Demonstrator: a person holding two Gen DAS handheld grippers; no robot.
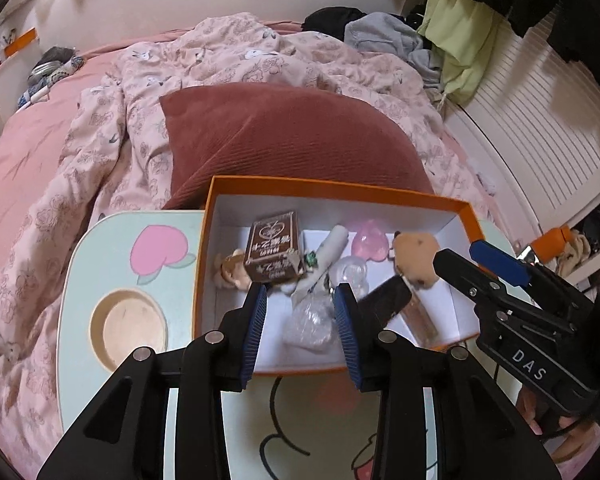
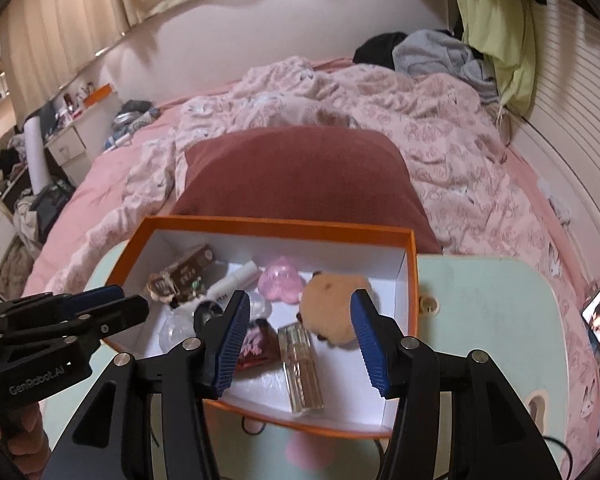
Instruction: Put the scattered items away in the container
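While the orange cardboard box with a white lining (image 2: 410,272) sits on the pale green lap table (image 2: 496,320), the left gripper (image 1: 302,328) hangs over its near left part, fingers parted and gripping nothing. Inside lie a brown printed carton (image 1: 274,246), a pink heart-shaped case (image 1: 370,244), a clear glass bottle (image 2: 302,368) and a tan plush toy (image 2: 332,304). Over its near right part, the right gripper (image 2: 300,344) gapes wide, empty.
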